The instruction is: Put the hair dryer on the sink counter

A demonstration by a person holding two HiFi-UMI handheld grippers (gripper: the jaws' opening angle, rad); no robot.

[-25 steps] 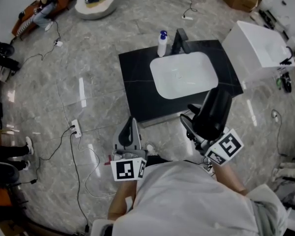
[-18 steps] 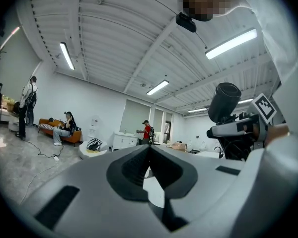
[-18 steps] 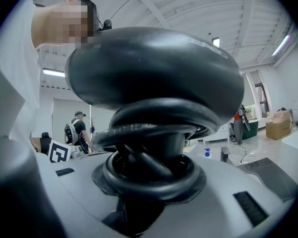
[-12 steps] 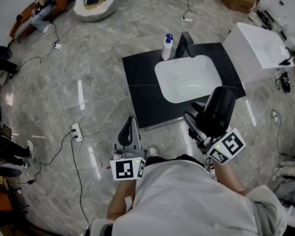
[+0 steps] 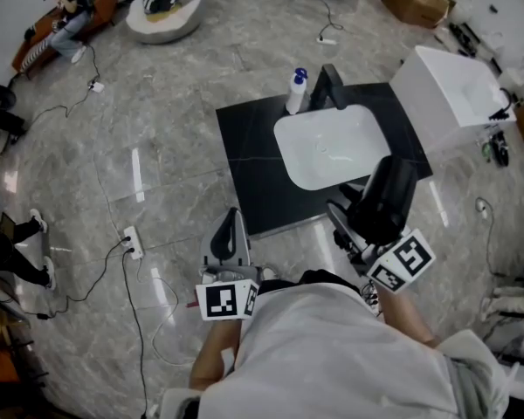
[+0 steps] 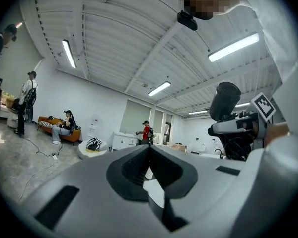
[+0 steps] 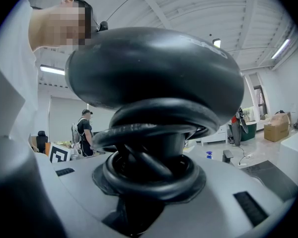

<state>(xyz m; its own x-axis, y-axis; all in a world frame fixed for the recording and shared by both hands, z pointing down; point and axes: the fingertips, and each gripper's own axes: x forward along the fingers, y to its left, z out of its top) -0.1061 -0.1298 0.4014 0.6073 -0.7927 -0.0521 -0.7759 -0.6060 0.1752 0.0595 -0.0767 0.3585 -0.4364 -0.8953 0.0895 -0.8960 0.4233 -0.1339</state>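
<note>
A black hair dryer (image 5: 385, 195) with its cord (image 7: 154, 148) coiled round the handle stands between the jaws of my right gripper (image 5: 348, 223), which is shut on it. It hangs over the floor just off the near right corner of the black sink counter (image 5: 247, 161). In the right gripper view the hair dryer (image 7: 154, 73) fills the frame above my right gripper (image 7: 151, 178). My left gripper (image 5: 230, 230) is shut with nothing in it and points at the counter's near edge. In the left gripper view my left gripper (image 6: 150, 155) has its jaws closed together.
The counter holds a white basin (image 5: 330, 147), a black faucet (image 5: 329, 83) and a white pump bottle (image 5: 296, 91) at its far edge. A white box-shaped unit (image 5: 454, 90) stands to the right. Cables and a power strip (image 5: 130, 241) lie on the marble floor at left. People stand far off.
The head view has shifted, so the counter sits a little further right in the picture. Both grippers keep their pose, and the hair dryer stays held in the right one.
</note>
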